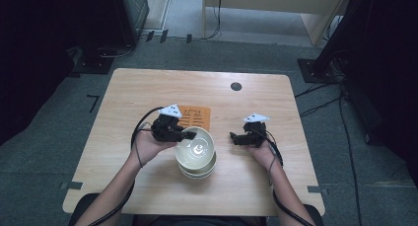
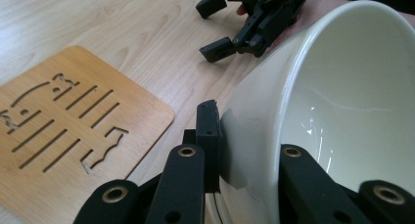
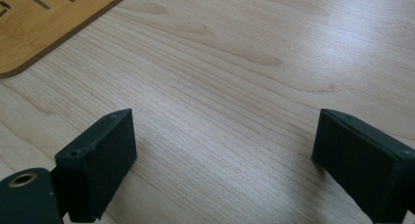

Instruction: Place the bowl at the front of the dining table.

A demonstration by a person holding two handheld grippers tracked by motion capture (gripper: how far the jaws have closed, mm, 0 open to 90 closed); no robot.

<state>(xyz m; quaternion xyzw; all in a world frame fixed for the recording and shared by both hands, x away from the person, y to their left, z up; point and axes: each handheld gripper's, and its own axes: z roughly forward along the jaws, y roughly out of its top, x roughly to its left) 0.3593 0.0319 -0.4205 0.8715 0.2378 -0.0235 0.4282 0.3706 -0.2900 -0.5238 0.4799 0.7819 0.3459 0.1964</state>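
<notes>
Two stacked bowls (image 1: 196,157), one wooden trivet (image 1: 197,115), two hand-held grippers (image 1: 190,135)

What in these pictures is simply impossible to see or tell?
- How many bowls are stacked: in the high view the top bowl covers those beneath.
- The left gripper inner jaw tip: in the left gripper view the bowl wall hides it.
- The bamboo trivet cutout design: the picture's left edge cuts it off.
- The right gripper body: out of frame in the right gripper view.

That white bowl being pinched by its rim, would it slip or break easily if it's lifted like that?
Likely slippery: the top bowl looks glossy, and the left gripper clamps only its thin rim. It looks like glazed ceramic, so probably stiff, fairly heavy and breakable if dropped. Held at one edge, it may tilt over the bowl beneath.
</notes>
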